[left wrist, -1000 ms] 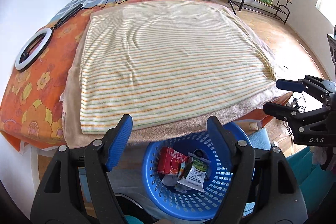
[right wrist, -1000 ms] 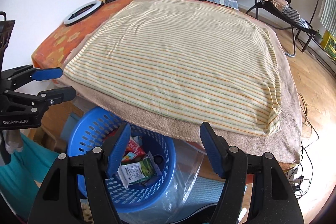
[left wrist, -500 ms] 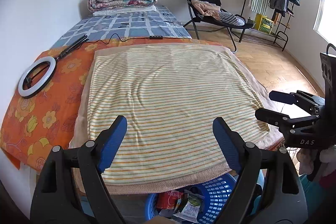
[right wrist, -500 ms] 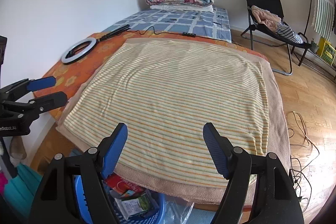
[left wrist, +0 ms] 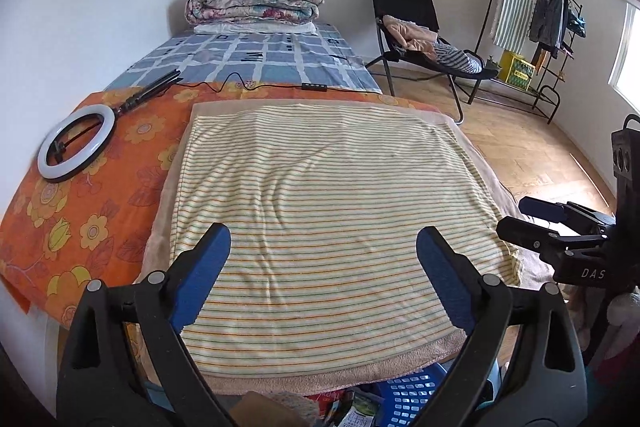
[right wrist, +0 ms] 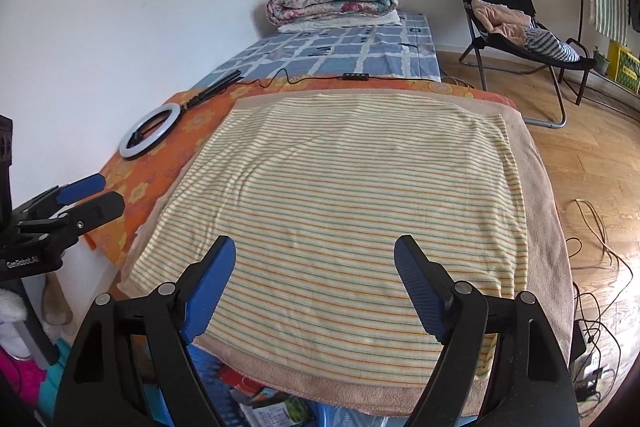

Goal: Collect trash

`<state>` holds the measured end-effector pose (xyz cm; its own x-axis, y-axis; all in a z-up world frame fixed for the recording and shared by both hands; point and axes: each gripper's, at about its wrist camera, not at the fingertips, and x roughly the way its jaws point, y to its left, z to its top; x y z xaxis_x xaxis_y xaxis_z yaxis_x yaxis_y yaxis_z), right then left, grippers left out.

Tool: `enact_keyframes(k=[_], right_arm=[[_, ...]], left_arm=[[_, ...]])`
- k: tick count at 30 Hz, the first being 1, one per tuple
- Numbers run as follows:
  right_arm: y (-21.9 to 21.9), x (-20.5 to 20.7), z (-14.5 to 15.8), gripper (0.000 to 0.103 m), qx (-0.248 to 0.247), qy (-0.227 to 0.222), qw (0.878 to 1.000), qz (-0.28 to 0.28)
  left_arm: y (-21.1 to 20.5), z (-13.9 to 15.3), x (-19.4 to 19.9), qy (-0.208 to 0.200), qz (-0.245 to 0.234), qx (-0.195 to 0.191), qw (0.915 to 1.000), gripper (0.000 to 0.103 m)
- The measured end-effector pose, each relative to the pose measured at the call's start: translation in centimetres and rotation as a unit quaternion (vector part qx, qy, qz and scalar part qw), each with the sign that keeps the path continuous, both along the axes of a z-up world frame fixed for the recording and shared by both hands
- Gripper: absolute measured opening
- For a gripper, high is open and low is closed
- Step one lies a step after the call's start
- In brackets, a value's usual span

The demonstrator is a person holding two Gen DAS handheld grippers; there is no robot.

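Lying below the near edge of the bed, the blue basket (left wrist: 412,389) already holds the trash (right wrist: 276,405): a red carton and some printed wrappers, only partly seen past the hanging hem of the beige blanket (right wrist: 360,383). Over that blanket the striped towel (left wrist: 320,211) lies flat, and no litter shows on it. Farther out, a ring light (left wrist: 76,143) rests on the orange floral sheet (left wrist: 92,211), with a folded quilt (left wrist: 256,1) at the head of the bed and a black chair (left wrist: 416,27) on the wood floor.

The collecting looks close to done, so the useful step is probably a check: sweep both views slowly across the bed and the floor beside it before moving off, since small scraps could hide in the towel's folds or under the blanket's edge.

Both tools hang over the bed's foot, tilted downward side by side. The left tongs (left wrist: 324,267) are opening, with nothing between the pads. The right tongs (right wrist: 314,277) are opening too, likewise empty.
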<state>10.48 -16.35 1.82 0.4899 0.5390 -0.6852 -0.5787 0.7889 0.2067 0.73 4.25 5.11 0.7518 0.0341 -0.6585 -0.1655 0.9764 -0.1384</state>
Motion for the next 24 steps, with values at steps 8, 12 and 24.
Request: enact_keyframes(k=[8, 12, 24], right_arm=[[0.07, 0.14, 0.09, 0.082, -0.002, -0.003, 1.000, -0.009], [0.22, -0.05, 0.07, 0.082, -0.008, -0.013, 1.000, -0.011], [0.20, -0.09, -0.17, 0.082, -0.018, -0.022, 0.999, -0.015]], left_arm=[[-0.10, 0.30, -0.25, 0.002, 0.014, 0.005, 0.9999, 0.102], [-0.13, 0.34, -0.46, 0.001, 0.016, 0.007, 0.9999, 0.102], [-0.20, 0.49, -0.66, 0.001, 0.019, 0.013, 0.9997, 0.102]])
